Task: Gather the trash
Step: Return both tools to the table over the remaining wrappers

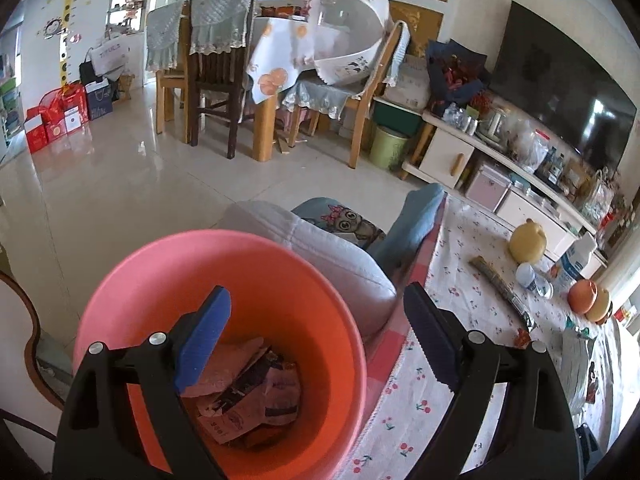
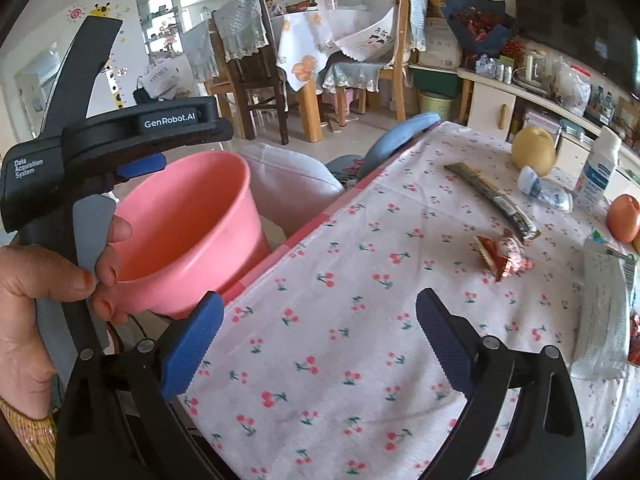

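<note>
A pink trash bin (image 1: 168, 280) stands beside the table edge and holds crumpled wrappers (image 1: 256, 392). My left gripper (image 1: 316, 344) is open and empty, directly above the bin's mouth. The bin also shows in the right wrist view (image 2: 188, 216), with the left gripper body over it. My right gripper (image 2: 320, 340) is open and empty above the cherry-print tablecloth (image 2: 340, 264). A red crumpled wrapper (image 2: 504, 256) and a long dark wrapper (image 2: 492, 196) lie on the cloth ahead of it, to the right.
On the table lie a yellow pear (image 2: 534, 152), a small bottle on its side (image 2: 544, 192), a white bottle (image 2: 600, 168), an orange fruit (image 2: 624, 218) and a paper sheet (image 2: 600, 312). A cushioned seat (image 1: 320, 252) stands behind the bin. A TV cabinet (image 1: 452, 156) stands at the right.
</note>
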Demonstrator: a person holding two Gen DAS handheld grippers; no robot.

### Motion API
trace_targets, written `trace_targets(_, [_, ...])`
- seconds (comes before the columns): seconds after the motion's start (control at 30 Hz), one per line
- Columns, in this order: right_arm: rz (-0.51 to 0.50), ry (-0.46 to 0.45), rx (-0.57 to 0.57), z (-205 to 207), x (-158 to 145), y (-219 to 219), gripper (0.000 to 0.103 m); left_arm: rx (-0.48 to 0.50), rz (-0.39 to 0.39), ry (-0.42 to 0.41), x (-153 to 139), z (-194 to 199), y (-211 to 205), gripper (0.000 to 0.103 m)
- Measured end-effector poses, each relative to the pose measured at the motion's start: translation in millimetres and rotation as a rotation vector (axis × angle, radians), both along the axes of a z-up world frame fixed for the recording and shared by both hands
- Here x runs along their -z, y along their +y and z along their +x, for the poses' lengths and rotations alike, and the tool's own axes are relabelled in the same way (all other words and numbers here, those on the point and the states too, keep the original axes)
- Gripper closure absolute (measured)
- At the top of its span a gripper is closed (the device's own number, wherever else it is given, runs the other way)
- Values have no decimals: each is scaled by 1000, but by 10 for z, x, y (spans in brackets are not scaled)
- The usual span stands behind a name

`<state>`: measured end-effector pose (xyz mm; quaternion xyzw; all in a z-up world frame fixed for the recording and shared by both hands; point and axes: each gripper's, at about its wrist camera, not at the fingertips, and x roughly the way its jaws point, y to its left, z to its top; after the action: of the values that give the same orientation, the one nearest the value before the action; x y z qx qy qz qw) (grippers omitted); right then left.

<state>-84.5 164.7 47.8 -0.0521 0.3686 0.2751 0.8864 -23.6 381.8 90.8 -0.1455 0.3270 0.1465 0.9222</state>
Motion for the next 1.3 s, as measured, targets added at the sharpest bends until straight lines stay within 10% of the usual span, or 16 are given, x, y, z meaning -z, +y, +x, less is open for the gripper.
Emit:
trace_targets(0.8, [-32,-36,84,-172,-18,-807,7,213,180,-149,-76,121,-901,14])
trace_targets(1.3, [22,-16,176,-293,-13,-1538,7,439,310,-57,139,288,-1678,14])
